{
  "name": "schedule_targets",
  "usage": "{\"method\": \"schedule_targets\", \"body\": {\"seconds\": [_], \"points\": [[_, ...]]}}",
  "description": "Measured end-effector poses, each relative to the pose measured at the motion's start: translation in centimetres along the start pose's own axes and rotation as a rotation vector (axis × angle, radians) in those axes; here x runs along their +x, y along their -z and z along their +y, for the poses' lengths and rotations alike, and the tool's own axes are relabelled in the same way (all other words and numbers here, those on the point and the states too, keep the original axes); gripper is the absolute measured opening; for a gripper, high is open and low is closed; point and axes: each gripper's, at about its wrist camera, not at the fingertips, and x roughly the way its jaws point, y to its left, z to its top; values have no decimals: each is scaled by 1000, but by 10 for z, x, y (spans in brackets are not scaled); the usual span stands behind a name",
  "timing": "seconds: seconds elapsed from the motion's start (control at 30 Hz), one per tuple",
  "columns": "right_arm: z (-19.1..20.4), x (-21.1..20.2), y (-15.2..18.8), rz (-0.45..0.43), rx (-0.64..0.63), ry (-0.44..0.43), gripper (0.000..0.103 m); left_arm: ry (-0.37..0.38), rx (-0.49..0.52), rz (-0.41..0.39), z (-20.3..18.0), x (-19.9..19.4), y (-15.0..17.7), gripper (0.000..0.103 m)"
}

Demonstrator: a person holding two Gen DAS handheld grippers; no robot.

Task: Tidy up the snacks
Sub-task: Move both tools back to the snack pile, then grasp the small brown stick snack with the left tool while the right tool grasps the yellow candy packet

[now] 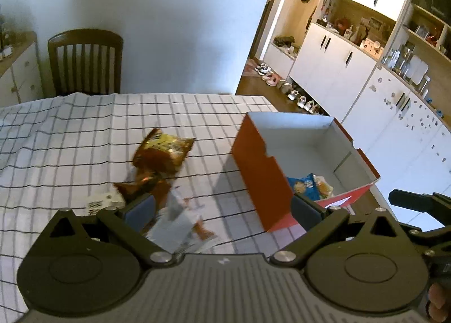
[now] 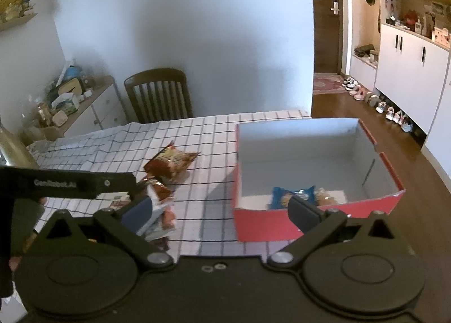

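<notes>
A red cardboard box (image 1: 262, 179) with a white inside stands on the checked tablecloth at the right. A blue snack packet (image 1: 304, 185) and a tan one (image 1: 324, 187) lie in its near corner. Left of the box lies a loose pile: a yellow-brown packet (image 1: 163, 154), a brown packet (image 1: 143, 185) and a white packet (image 1: 174, 224). My left gripper (image 1: 222, 210) hangs open above the pile and the box corner, holding nothing. In the right wrist view my right gripper (image 2: 222, 213) is open and empty, in front of the box (image 2: 282, 224) and above its blue packet (image 2: 293, 195).
A small white carton (image 1: 104, 202) lies beside the pile. A wooden chair (image 1: 84, 61) stands at the table's far edge, a cluttered sideboard (image 2: 84, 103) to its left. White cabinets (image 1: 338, 69) and a row of shoes (image 2: 389, 110) line the right. The left gripper's finger (image 2: 70, 183) shows in the right wrist view.
</notes>
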Motion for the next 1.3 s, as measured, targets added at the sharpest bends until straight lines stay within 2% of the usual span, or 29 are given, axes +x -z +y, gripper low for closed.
{"method": "schedule_targets", "body": {"seconds": [0.3, 0.47, 0.6, 0.7, 0.97, 1.17, 1.3], "points": [[50, 6, 12, 6, -15, -22, 103, -64, -40, 11, 69, -27, 18, 103], [73, 19, 24, 42, -36, -24, 101, -75, -52, 23, 96, -34, 32, 103], [83, 32, 34, 84, -38, -33, 95, -77, -56, 46, 110, -33, 46, 103], [90, 40, 41, 107, -43, -44, 91, -96, -50, 60, 115, -29, 61, 103], [96, 73, 55, 208, -15, -46, 80, -77, -89, 166, 126, -6, 99, 103], [101, 91, 66, 261, -37, -60, 76, -62, -57, 207, 111, 3, 131, 102], [106, 108, 74, 306, -68, -57, 73, -60, -95, 234, 107, 10, 147, 101]]}}
